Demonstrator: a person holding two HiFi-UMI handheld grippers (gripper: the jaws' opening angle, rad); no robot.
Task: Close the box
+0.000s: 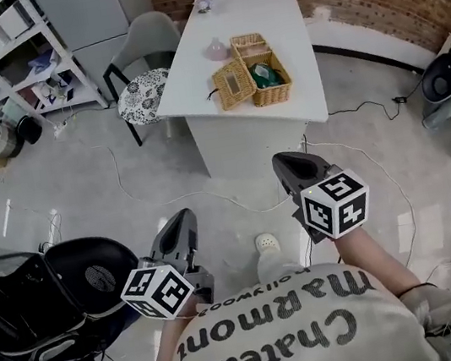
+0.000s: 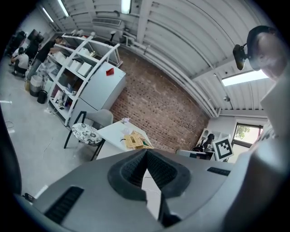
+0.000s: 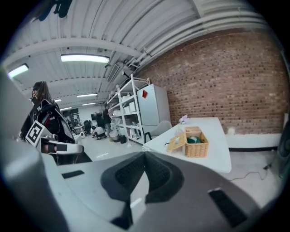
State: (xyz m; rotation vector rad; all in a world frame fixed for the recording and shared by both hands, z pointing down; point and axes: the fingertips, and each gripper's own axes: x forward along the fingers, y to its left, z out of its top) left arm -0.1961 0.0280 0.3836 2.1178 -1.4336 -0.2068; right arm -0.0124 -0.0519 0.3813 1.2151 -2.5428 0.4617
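Observation:
A wicker box (image 1: 268, 81) stands open on the white table (image 1: 284, 20) well ahead of me, with something green inside. One lid flap (image 1: 233, 84) hangs out to its left and another flap (image 1: 248, 43) lies at its far side. The box also shows small and far off in the left gripper view (image 2: 136, 141) and in the right gripper view (image 3: 196, 145). My left gripper (image 1: 182, 225) and right gripper (image 1: 292, 169) are held above the floor, well short of the table. Both are shut and hold nothing, as their own views show (image 2: 146, 152) (image 3: 145, 154).
A grey chair with a patterned cushion (image 1: 142, 91) stands at the table's left side. White shelving (image 1: 8, 57) fills the far left. Black bags (image 1: 33, 310) lie on the floor at my left. Cables (image 1: 210, 193) run across the floor before the table. A small pinkish object (image 1: 216, 49) sits near the box.

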